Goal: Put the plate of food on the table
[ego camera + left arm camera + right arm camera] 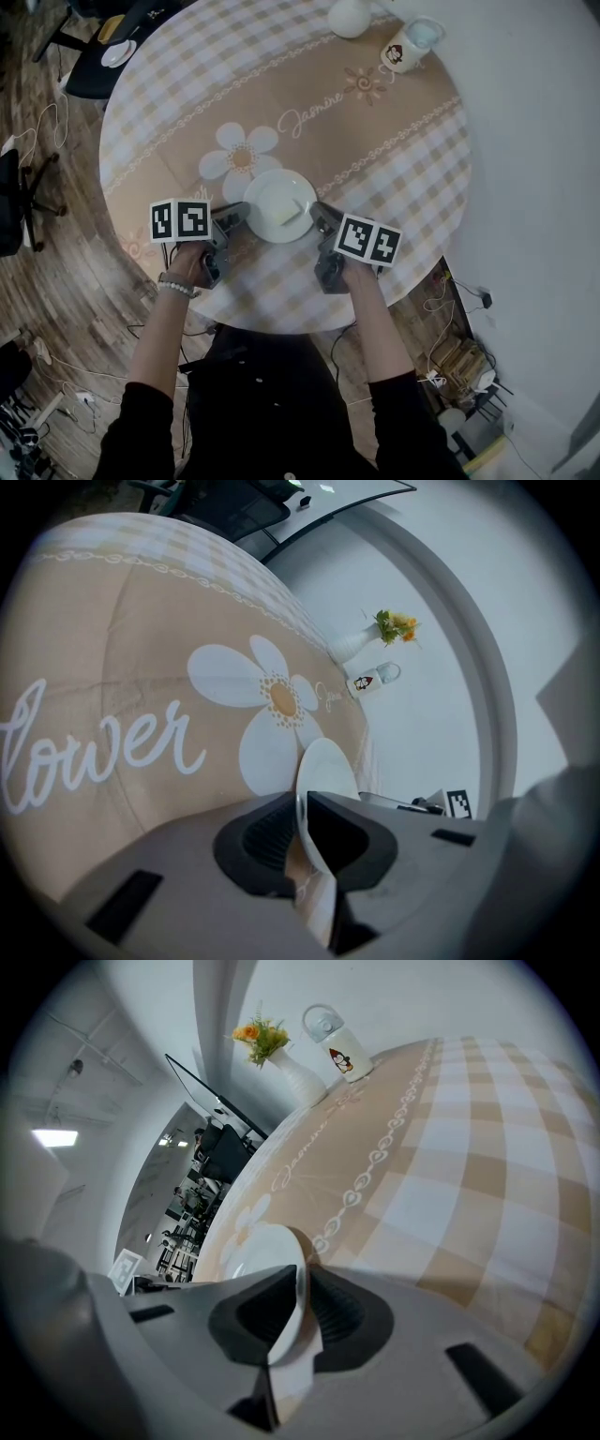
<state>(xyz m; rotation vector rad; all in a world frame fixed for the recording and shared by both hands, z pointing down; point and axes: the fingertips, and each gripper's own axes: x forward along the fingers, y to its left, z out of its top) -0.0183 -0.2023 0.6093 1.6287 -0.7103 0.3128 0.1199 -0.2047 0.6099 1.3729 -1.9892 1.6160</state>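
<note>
Head view, centre of frame: the white plate (279, 187), carrying a pale slice of food (284, 215), lies over the round table (412, 187) just beside the printed daisy (242, 157), pinched from opposite sides. Both the left gripper (240, 215) and right gripper (317, 214) have their jaws closed narrowly on its rim (each gripper view shows it edge-on between them), probably to keep it level. Whether it already rests on the tabletop is unclear.

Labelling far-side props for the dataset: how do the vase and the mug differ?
The vase is plain white with a bulbous body and narrow neck; the mug is straight-sided with a cartoon print. The vase holds yellow flowers; the mug shows none. Both are white, upright, side by side at the table's far edge.
</note>
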